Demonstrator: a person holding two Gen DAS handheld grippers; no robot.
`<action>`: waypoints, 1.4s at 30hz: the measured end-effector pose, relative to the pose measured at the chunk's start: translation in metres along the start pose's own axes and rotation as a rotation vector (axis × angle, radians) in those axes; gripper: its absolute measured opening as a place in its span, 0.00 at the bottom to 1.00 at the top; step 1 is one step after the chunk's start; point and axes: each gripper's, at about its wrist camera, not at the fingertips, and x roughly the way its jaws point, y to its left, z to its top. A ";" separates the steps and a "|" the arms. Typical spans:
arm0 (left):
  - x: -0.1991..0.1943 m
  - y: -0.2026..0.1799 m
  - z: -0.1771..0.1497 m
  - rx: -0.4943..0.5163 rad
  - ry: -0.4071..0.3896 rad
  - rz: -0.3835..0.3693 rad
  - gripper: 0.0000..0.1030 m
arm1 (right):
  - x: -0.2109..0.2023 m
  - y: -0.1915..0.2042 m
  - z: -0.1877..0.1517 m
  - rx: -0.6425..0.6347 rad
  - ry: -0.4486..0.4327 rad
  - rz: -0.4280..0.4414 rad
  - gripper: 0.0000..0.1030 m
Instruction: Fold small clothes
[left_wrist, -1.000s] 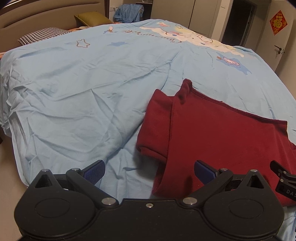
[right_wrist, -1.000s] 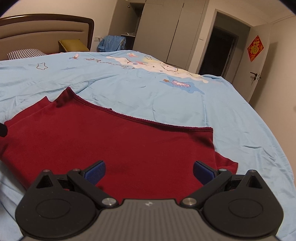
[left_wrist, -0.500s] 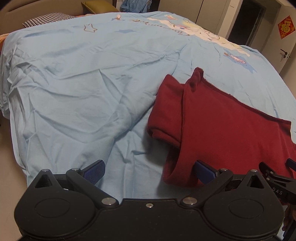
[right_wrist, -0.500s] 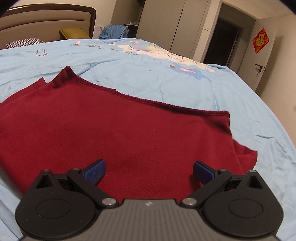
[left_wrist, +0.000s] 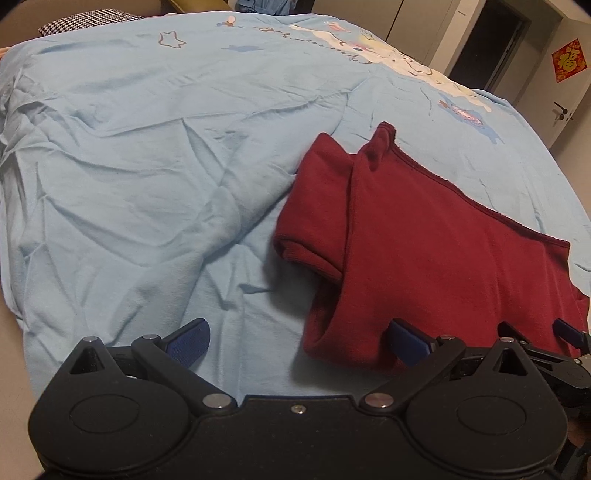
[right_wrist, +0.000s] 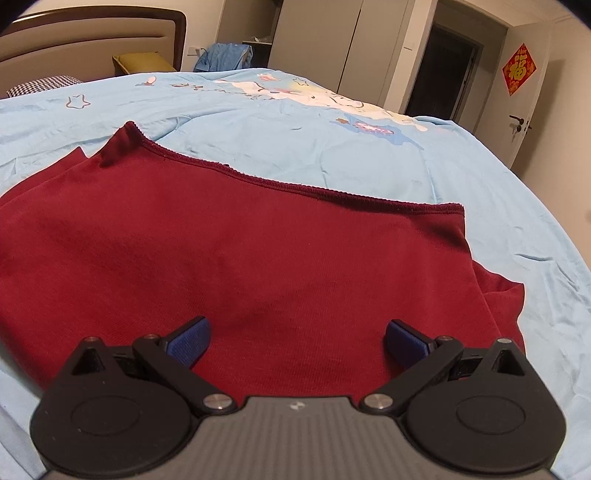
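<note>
A dark red T-shirt (left_wrist: 424, 258) (right_wrist: 258, 258) lies on the light blue bed cover (left_wrist: 147, 166), folded across so its hem runs along the far edge. One short sleeve (left_wrist: 314, 206) sticks out on the left. My left gripper (left_wrist: 297, 341) hovers open at the shirt's near left corner, its right fingertip over the red cloth and its left one over the sheet. My right gripper (right_wrist: 295, 339) is open low over the shirt's near edge, nothing between its fingers. Its tips also show at the right edge of the left wrist view.
The bed cover (right_wrist: 369, 147) spreads wide around the shirt, wrinkled on the left. A headboard (right_wrist: 92, 40), a checked pillow (right_wrist: 44, 83) and a green cushion (right_wrist: 142, 64) stand at the far end. Wardrobes, a dark doorway (right_wrist: 439, 70) and a door lie beyond.
Both grippers have moved forward and lower toward the shirt's near edge, staying open. The shirt has not moved.
</note>
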 end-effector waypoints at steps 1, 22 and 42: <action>0.001 -0.002 0.001 0.005 0.001 -0.003 0.99 | 0.000 0.000 0.000 0.002 0.000 0.001 1.00; 0.026 -0.021 0.014 0.007 -0.015 -0.087 0.84 | 0.001 -0.001 -0.001 0.018 0.000 0.004 1.00; 0.031 -0.030 0.019 0.037 0.004 -0.050 0.83 | 0.002 -0.004 -0.004 0.036 -0.011 0.016 1.00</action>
